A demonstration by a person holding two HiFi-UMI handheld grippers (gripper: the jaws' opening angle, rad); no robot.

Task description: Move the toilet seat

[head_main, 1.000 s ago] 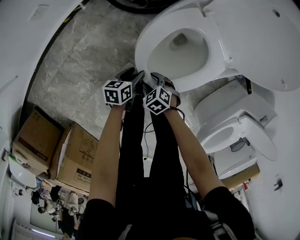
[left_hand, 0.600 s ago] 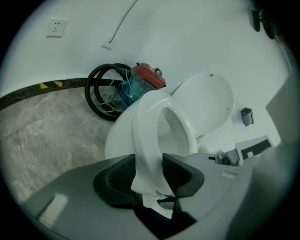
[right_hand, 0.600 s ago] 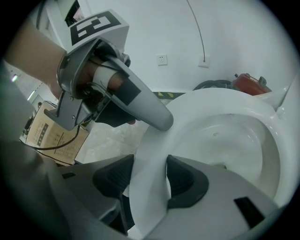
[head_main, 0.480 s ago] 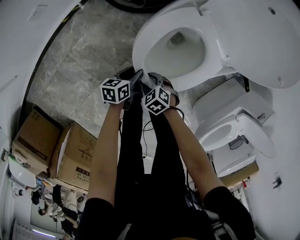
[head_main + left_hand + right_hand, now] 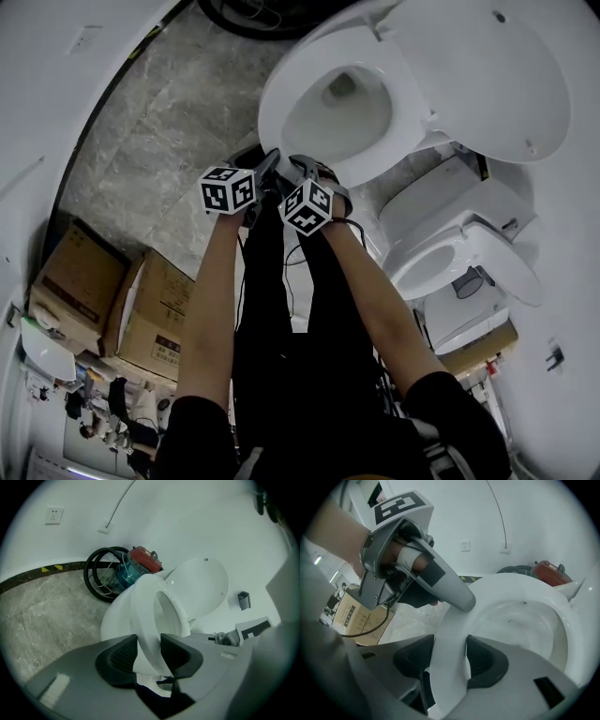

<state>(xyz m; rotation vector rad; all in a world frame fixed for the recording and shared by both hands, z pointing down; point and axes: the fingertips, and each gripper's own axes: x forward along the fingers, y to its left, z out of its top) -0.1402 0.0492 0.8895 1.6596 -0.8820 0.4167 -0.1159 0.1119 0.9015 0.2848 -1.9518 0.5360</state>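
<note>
The white toilet seat (image 5: 274, 89) rings the bowl (image 5: 342, 112), and its lid (image 5: 478, 75) stands open behind. Both grippers hold the seat's front rim side by side. My left gripper (image 5: 265, 171) has just been closing its jaws, and its pads now press on the rim (image 5: 145, 606) between them. My right gripper (image 5: 307, 169) is shut on the same rim (image 5: 449, 639), just right of the left one. In the left gripper view (image 5: 149, 651) the seat stands tilted up off the bowl. The left gripper's finger (image 5: 450, 590) crosses the right gripper view above my right gripper (image 5: 450, 660).
A second toilet (image 5: 450, 262) stands right of my arms. Cardboard boxes (image 5: 122, 309) sit on the floor at the left. A red and teal machine (image 5: 138, 566) with a coiled black hose (image 5: 96, 573) lies behind the bowl against the white wall.
Both grippers have risen with the seat's front rim, and the seat has tilted up off the bowl. The left jaws have narrowed onto the rim.
</note>
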